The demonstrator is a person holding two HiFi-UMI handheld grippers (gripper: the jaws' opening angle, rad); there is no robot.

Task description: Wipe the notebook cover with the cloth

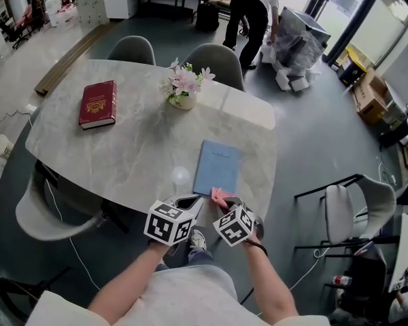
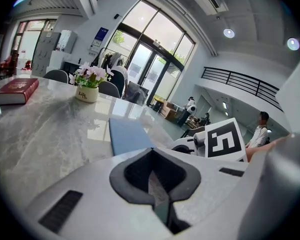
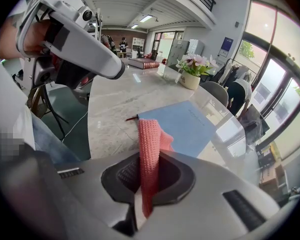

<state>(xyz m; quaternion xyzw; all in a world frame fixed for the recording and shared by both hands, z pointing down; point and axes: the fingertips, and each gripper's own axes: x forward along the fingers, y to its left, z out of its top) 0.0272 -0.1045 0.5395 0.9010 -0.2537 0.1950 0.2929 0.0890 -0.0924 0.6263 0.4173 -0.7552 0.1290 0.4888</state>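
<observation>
The right gripper [image 3: 142, 184] is squeezed tight on the pink cloth [image 3: 149, 149], which sticks up between its jaws in a folded strip. The left gripper [image 2: 152, 181] is squeezed together too, with nothing in it (only the table shows past its jaws). Both sit side by side at the near edge of the table [image 1: 122, 148]. The blue notebook [image 1: 217, 167] lies flat just ahead of the right gripper. The cloth's loose end is at its near edge, but I can't tell if it touches.

To wipe well, I think the cloth should lie flat on the cover and slide in long, soft strokes from side to side. The empty gripper could press a corner so the notebook does not skid, since the table looks smooth and shiny like stone.

The cloth is knitted, bumpy and floppy. The notebook is a thin rectangle with a smooth, dull cover, and a little red string [image 3: 131, 118] pokes out at its near corner.
</observation>
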